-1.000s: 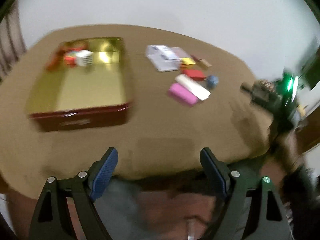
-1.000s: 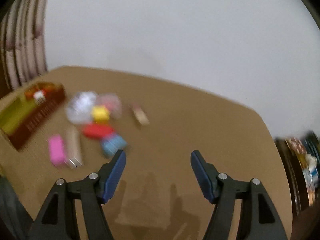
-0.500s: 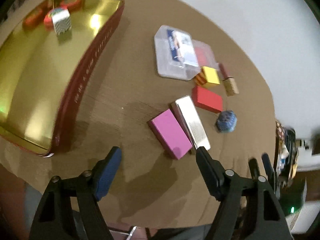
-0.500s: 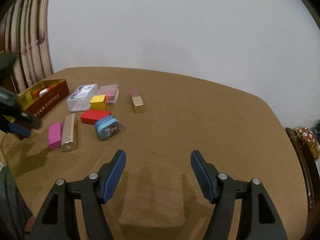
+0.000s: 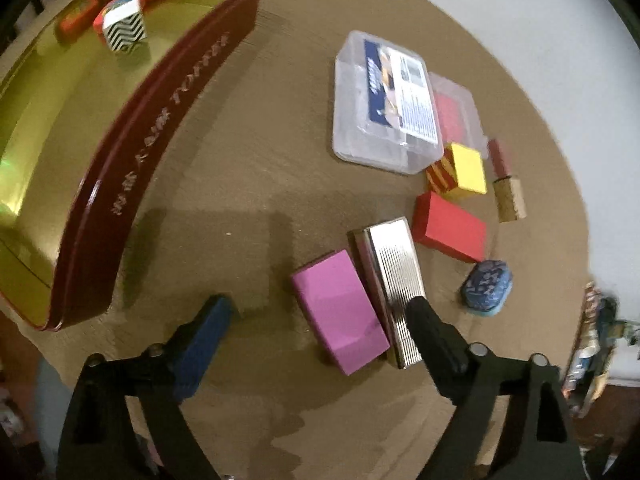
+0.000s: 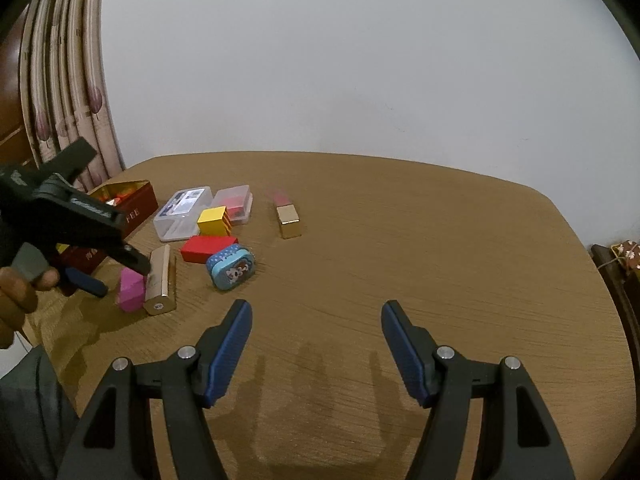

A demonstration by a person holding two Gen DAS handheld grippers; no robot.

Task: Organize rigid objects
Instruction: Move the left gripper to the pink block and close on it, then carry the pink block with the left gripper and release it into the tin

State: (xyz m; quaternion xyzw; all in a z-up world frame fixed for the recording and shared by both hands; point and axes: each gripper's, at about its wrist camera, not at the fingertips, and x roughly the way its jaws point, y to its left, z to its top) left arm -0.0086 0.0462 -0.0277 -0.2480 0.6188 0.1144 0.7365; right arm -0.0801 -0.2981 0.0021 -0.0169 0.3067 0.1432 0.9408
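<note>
My left gripper (image 5: 320, 316) is open, low over the table, its jaws standing either side of a pink block (image 5: 340, 312) and a silver ribbed box (image 5: 394, 276). Beyond lie a red block (image 5: 450, 226), a yellow striped block (image 5: 460, 172), a blue patterned tin (image 5: 486, 286), a gold and pink lipstick (image 5: 506, 184) and a clear plastic case (image 5: 384, 100). A red tin with a gold inside (image 5: 52, 152) holds a zigzag block (image 5: 124, 28) and orange pieces. My right gripper (image 6: 316, 328) is open and empty over bare table; the left gripper also shows in the right wrist view (image 6: 116, 264).
The brown wooden table (image 6: 420, 260) has a rounded far edge against a white wall. Curtains (image 6: 60, 92) hang at the left. A cluttered shelf (image 5: 600, 340) stands past the table's right edge.
My left gripper has swung from the near table edge forward and down over the pink block and silver box. My right gripper has stayed open and nearly still.
</note>
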